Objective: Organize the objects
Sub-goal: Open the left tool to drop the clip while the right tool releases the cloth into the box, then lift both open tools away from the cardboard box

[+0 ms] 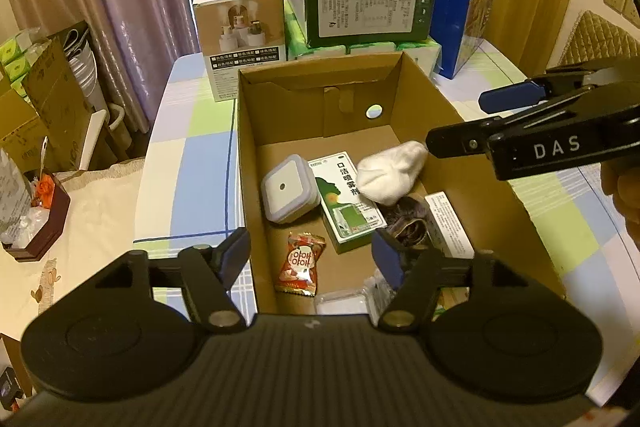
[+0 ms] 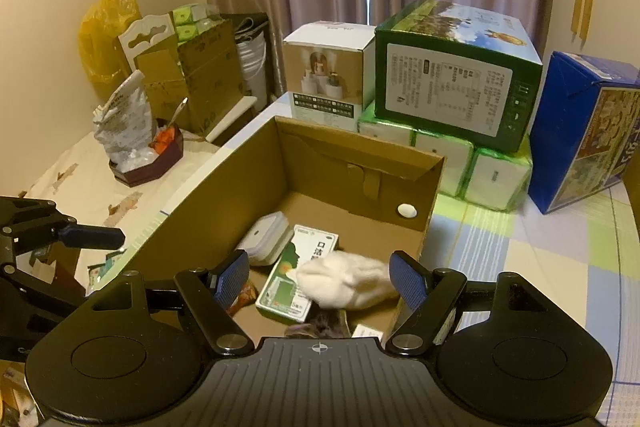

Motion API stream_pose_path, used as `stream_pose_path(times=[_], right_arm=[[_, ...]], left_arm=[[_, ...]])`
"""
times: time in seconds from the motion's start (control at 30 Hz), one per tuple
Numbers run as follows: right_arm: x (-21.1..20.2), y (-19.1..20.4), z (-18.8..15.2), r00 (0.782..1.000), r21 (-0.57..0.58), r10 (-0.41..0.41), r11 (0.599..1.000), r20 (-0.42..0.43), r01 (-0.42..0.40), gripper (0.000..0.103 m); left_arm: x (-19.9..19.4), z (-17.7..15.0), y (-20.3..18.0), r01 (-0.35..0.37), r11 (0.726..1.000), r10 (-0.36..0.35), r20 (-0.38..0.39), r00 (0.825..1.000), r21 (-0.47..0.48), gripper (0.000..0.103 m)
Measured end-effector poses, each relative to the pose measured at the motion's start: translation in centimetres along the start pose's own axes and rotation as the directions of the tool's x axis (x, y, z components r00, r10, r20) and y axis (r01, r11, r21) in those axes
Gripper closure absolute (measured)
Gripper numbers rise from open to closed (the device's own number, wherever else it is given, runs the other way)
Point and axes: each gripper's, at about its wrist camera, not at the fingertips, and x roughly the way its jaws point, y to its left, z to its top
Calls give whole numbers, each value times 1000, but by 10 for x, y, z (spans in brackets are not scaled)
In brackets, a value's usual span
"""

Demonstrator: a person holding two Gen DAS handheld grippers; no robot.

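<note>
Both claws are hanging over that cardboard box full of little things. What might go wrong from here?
Three possible snags:
1. The white sock lies across the green medicine box; grabbing one may drag the other.
2. The right gripper hangs open close above the sock and might pinch the box too.
3. The left gripper straddles the cardboard box wall and may snag it.

I can read "DAS" in white letters on the right claw [image 1: 456, 123] where it reaches in. The red candy wrapper [image 1: 299, 263] carries Korean "아이" twice. The green-and-white medicine box [image 1: 347, 201] reads "口洁喷雾剂". Other labels are too small for me.
</note>
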Motion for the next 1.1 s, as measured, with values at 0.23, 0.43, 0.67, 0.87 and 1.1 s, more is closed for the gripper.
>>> stream_pose_path(times=[0.23, 0.43, 0.67, 0.87, 1.1], right_arm=[[-21, 0, -6, 1000, 15, -6, 1000, -4, 6, 27], [-54, 7, -18, 1000, 46, -13, 999, 2, 13, 14], [-98, 24, -35, 1000, 76, -27, 997, 13, 26, 2], [-139, 34, -52, 999, 122, -42, 992, 25, 38, 2], [-181, 47, -79, 995, 141, -100, 985, 26, 95, 2]], left_arm=[[-17, -6, -1, -3, 1000, 3, 12, 1000, -18, 27], [-38, -15, -5, -8, 1000, 9, 23, 1000, -29, 19], [-76, -29, -10, 2, 997, 3, 66, 998, -82, 5], [-110, -48, -23, -21, 997, 30, 113, 993, -77, 1], [-146, -74, -37, -12, 994, 27, 143, 989, -107, 1]])
